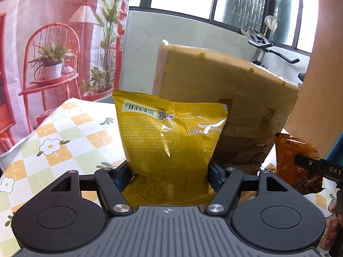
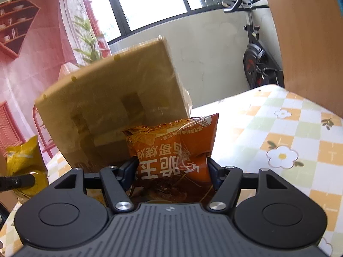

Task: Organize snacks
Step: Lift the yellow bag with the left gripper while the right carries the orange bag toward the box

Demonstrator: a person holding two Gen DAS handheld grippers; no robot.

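Note:
My left gripper (image 1: 168, 171) is shut on a yellow snack bag (image 1: 169, 135), held upright with its barcode side facing me. My right gripper (image 2: 171, 169) is shut on an orange snack bag (image 2: 173, 150) whose white lettering reads upside down; its top is crumpled between the pads. Both bags hang above the checkered tablecloth (image 2: 289, 132). The orange bag (image 1: 298, 160) also shows at the right edge of the left wrist view. In the right wrist view the yellow bag (image 2: 25, 162) shows at the far left.
A large tan cardboard box (image 1: 225, 98) wrapped in clear film stands just behind both bags; it appears as the box (image 2: 111, 107) in the right wrist view. An exercise bike (image 2: 257, 60) stands beyond the table by the windows. A wooden panel (image 2: 306, 42) rises at right.

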